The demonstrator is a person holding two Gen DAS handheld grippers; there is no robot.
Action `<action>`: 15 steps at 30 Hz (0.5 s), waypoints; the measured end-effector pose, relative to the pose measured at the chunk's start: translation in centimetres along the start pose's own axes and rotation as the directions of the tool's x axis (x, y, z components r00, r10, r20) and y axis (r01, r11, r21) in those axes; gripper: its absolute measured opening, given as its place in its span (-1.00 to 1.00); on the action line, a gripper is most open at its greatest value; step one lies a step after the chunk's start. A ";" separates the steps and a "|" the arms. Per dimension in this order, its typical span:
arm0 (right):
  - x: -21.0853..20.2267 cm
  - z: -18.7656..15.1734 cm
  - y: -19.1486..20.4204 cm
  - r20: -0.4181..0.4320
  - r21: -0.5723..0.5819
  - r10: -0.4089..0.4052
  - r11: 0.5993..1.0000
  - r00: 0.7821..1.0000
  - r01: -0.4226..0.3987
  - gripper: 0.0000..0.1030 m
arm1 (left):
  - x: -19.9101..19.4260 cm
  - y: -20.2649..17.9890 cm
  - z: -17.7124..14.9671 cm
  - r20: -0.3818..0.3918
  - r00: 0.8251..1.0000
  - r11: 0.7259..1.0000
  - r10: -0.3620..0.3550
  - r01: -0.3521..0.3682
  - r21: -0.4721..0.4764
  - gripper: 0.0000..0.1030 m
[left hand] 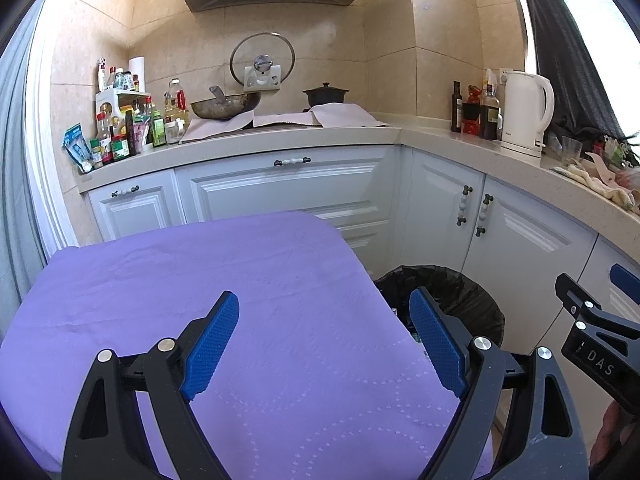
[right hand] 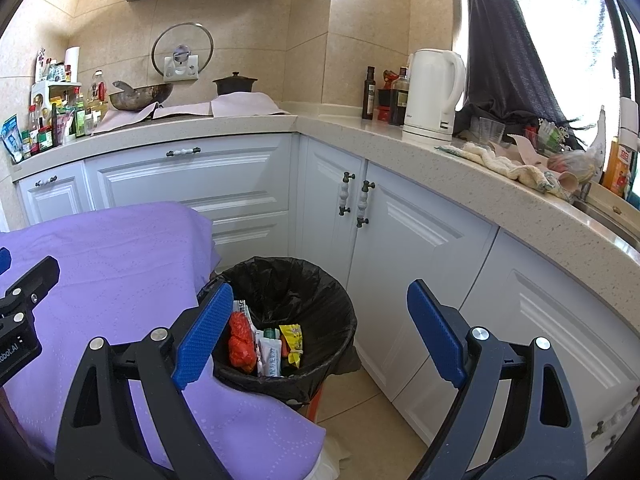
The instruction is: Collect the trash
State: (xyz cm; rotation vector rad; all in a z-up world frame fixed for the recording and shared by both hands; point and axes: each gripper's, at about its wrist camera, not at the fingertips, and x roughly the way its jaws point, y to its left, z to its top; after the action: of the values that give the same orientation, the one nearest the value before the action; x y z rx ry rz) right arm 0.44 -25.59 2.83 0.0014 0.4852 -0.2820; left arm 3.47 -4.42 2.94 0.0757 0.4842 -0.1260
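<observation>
Left gripper [left hand: 324, 344]: hovering released, jaws wide, over the bare purple-covered desk [left hand: 200, 280].
Right gripper [right hand: 320, 332]: hanging released, nothing between jaws, above the bin.
Trash [right hand: 264, 344]: wrappers lying inside the black-lined bin [right hand: 320, 280] beside the desk.
Advice: nothing is showing left on the desk; scanning it once before finishing seems wise.

Reads "DAS" on the right gripper [left hand: 600, 354], side on. Reads "obot.AI", cut off at the frame edge, on the left gripper [right hand: 12, 350].
</observation>
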 end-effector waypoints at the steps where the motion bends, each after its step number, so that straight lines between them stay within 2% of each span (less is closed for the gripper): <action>1: 0.0 0.0 0.1 0.001 0.000 0.000 1.000 1.000 0.000 0.68 | 0.0 0.0 0.0 0.000 1.000 1.000 -0.001 0.001 0.003 0.64; 6: 0.0 0.0 0.1 -0.001 -0.002 0.000 1.000 1.000 0.000 0.68 | 0.0 -0.2 -0.1 0.017 1.000 1.000 -0.024 0.024 0.001 0.66; 11: 0.4 0.0 0.6 -0.009 -0.008 0.002 1.000 1.000 -0.002 0.68 | 0.4 0.2 -0.1 0.004 1.000 1.000 -0.011 0.011 -0.013 0.66; 13: 0.7 0.0 1.0 -0.015 -0.013 0.006 1.000 1.000 -0.007 0.68 | 0.9 0.5 -0.1 -0.019 1.000 1.000 0.003 -0.004 -0.020 0.66; 15: 1.0 -0.1 1.6 -0.022 -0.019 0.015 1.000 1.000 -0.015 0.68 | 2.0 1.1 -0.3 -0.082 0.996 0.999 -0.033 0.031 -0.034 0.66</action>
State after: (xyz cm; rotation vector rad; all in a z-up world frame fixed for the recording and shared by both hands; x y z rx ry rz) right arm 1.72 -24.30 2.18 -0.0101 0.5096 -0.2631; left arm 5.24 -3.49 1.79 0.0415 0.5703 -0.1467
